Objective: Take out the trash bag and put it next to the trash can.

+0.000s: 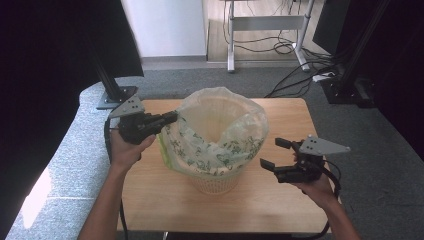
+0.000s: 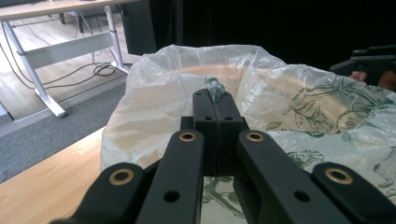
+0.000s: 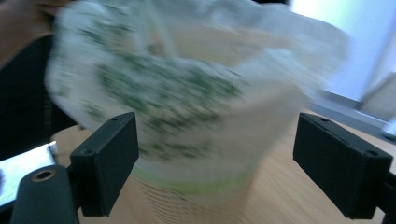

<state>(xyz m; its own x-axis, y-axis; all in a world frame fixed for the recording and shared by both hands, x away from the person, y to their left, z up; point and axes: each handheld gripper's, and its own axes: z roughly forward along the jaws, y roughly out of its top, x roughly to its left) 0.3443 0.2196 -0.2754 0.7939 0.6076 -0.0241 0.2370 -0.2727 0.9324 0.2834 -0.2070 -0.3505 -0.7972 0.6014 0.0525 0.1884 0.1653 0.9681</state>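
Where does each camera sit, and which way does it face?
High view: above the person's side, facing forward and down on the table; both forearms show.
Left gripper view: rides the left hand-held gripper, its jaws shut on the plastic bag.
Right gripper view: looks between the right hand-held gripper's open jaws.
All show the bag-lined basket.

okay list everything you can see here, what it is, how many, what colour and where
plastic bag: one, clear with green leaf print, lining the basket, rim pinched at its left
basket: one, cream woven, middle of the table
table: one, light wood, under the basket
desk frame: one, grey metal, on the floor behind
cables: several, black, on the floor at back right
left gripper: one, black, shut on the bag's rim
right gripper: one, black, open, right of the basket, clear of it
forearms: two, at the bottom edge
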